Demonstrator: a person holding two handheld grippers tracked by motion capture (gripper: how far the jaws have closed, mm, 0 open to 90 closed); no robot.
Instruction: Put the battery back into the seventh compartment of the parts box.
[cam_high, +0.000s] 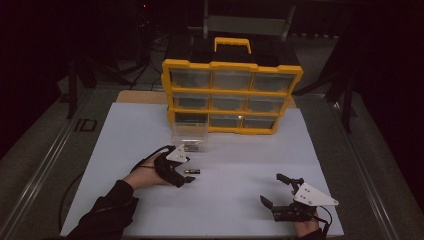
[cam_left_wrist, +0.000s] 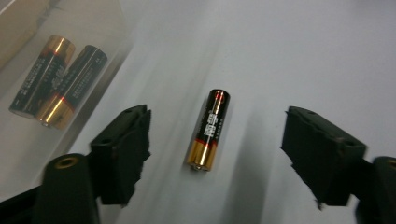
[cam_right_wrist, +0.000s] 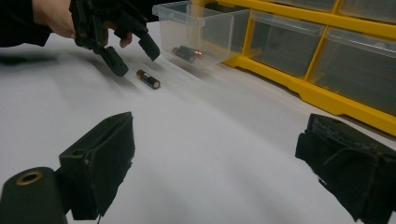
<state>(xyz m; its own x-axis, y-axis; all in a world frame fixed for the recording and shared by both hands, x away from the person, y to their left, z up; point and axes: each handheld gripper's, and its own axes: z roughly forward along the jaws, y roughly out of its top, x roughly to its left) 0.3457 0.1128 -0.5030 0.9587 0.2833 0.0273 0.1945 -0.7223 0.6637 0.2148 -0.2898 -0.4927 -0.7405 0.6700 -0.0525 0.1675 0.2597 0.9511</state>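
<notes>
Single AA battery (cam_left_wrist: 208, 129) lies flat on the white sheet (cam_high: 240, 150) covering the bench, just in front of the pulled-out clear drawer (cam_high: 189, 134). Black wrap, gold band at one end, red ring between; there's print along the body but too small to read, no brand legible. In the left gripper view its long axis runs roughly along the gripper's line of sight, gold end nearer the camera, black end pointing away.

Left gripper (cam_left_wrist: 215, 140) straddles it: jaws partly spread, one on each side, pads clear of the battery, nothing gripped. High view shows the same gripper angled down over the battery, which pokes out to its right.

Clear drawer holds two more batteries (cam_left_wrist: 56, 79) of the same type, side by side and touching, lying flat.

Behind the drawer, a yellow-framed parts organiser (cam_high: 232, 95) with clear drawers and a yellow handle stands at the far edge of the sheet.

Right gripper (cam_high: 278, 190) sits well apart near the sheet's front right corner, jaws wide, empty. Open sheet lies between the two grippers and to the battery's right.
</notes>
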